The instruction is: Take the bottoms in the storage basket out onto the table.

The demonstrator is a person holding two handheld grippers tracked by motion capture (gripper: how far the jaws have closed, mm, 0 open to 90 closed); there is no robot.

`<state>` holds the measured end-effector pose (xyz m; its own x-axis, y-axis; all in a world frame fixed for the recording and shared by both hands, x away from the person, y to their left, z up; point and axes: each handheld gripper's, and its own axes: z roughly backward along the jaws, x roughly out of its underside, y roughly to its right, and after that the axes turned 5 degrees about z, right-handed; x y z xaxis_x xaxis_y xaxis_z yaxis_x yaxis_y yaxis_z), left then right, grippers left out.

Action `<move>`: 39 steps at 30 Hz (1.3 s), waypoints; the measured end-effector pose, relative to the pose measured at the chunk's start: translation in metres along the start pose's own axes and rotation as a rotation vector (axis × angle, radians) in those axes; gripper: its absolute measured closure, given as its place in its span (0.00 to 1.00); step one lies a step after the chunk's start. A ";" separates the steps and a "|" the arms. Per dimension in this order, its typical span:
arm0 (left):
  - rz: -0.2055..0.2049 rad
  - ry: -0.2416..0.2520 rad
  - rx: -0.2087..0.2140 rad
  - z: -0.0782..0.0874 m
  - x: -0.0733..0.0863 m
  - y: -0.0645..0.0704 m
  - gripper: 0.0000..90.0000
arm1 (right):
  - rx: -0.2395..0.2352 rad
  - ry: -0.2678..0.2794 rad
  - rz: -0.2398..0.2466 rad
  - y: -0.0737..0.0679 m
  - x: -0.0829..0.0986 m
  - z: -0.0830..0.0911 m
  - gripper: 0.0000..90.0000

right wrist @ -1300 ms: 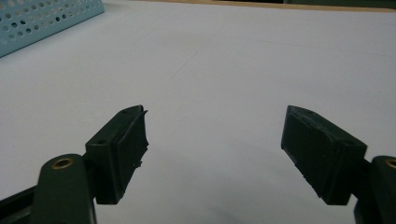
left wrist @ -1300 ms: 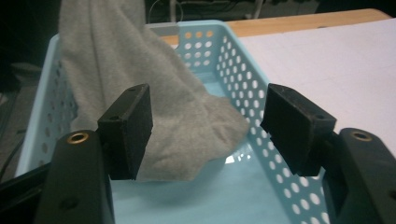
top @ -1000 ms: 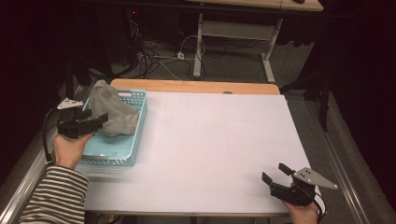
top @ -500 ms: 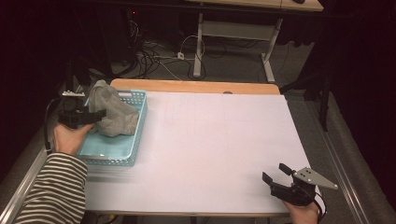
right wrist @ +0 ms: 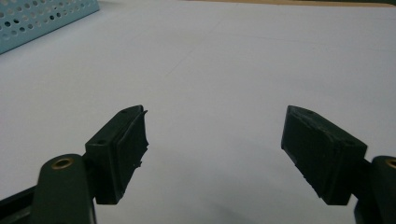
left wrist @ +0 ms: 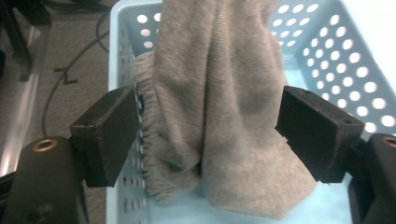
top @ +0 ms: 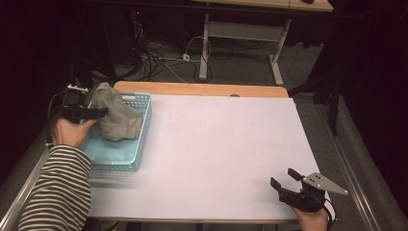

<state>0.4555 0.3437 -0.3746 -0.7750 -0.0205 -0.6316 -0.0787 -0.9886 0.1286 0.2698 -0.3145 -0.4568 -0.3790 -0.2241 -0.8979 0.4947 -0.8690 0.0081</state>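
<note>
A grey knitted cloth (top: pixel 115 119) lies heaped in the far end of a light blue perforated basket (top: pixel 126 159), draped up over its far left rim. My left gripper (top: pixel 85 113) hovers at that left rim, open. In the left gripper view its jaws stand wide on either side of the hanging grey cloth (left wrist: pixel 224 107), with the basket wall (left wrist: pixel 336 51) behind. My right gripper (top: pixel 285 182) rests low at the near right corner of the table, open, with bare white surface between its fingers (right wrist: pixel 123 149).
A white sheet (top: pixel 226 149) covers the table, and a wooden edge (top: pixel 202 90) shows at the far side. The basket's corner (right wrist: pixel 42 18) appears far left in the right gripper view. Cables and desk legs (top: pixel 207 48) lie on the floor beyond.
The left hand and its gripper have drifted toward the far left corner of the basket. The cloth stays heaped there. The right gripper has not moved.
</note>
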 end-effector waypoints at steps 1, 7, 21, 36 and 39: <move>0.008 -0.005 0.005 -0.002 -0.001 -0.001 0.22 | 0.001 0.001 0.000 0.000 0.000 0.000 0.25; 0.033 -0.042 0.024 -0.010 -0.008 -0.003 0.22 | 0.019 0.007 -0.018 0.002 0.000 0.001 0.25; 0.057 -0.121 0.077 -0.033 -0.011 0.003 0.26 | 0.017 -0.005 -0.015 0.002 0.001 0.000 0.25; 0.068 -0.155 0.103 -0.040 -0.011 0.003 0.75 | 0.015 -0.016 -0.014 0.001 0.001 -0.002 0.25; 0.057 -0.164 0.105 -0.037 -0.010 0.004 0.78 | 0.011 -0.020 -0.011 0.002 0.001 -0.003 0.25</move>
<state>0.4863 0.3345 -0.3957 -0.8712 -0.0425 -0.4891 -0.0902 -0.9654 0.2445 0.2726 -0.3147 -0.4590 -0.4001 -0.2234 -0.8888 0.4821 -0.8761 0.0032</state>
